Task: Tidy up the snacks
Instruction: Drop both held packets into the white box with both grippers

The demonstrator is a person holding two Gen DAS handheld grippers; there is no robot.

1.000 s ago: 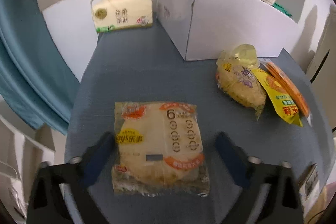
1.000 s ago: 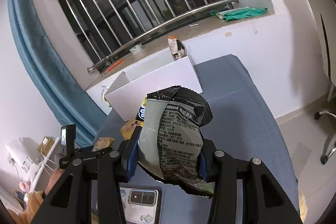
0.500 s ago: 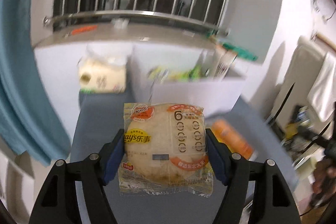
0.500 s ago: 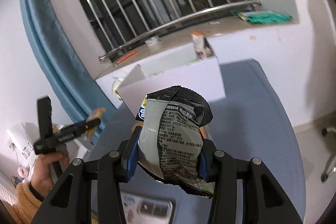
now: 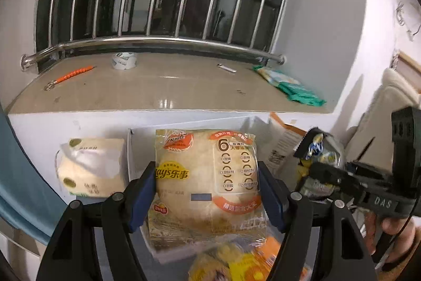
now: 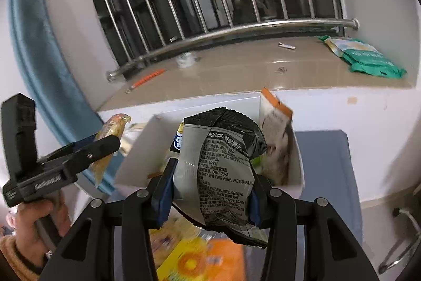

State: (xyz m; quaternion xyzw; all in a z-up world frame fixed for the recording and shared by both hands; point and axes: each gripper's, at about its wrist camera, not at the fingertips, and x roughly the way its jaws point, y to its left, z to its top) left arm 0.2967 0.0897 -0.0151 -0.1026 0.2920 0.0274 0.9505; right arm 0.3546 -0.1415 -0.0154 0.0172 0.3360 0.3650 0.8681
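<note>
1. Far left, a blue curtain hangs down beside the counter with its blue top.
2. Next along, a pack of tissues sits against the white wall, just left of the white box.
3. Now the left tongs: the jaws closed in a moment ago, and both blue pads press the sides of a clear yellow crisp packet, held up in the air in front of the white box.
4. Under that packet, near the bottom edge, more yellow and orange snack bags lie blurred on the counter.
5. Inside the white box an orange-topped carton stands upright against the right wall.
6. Over to the right tongs: clamped on a black and silver snack bag, held just in front of the open box.
7. A hand in an orange sleeve grips the left tool's handle.
8. Far back, the tan windowsill carries a roll of tape, an orange stick and a green packet at its right end.
</note>
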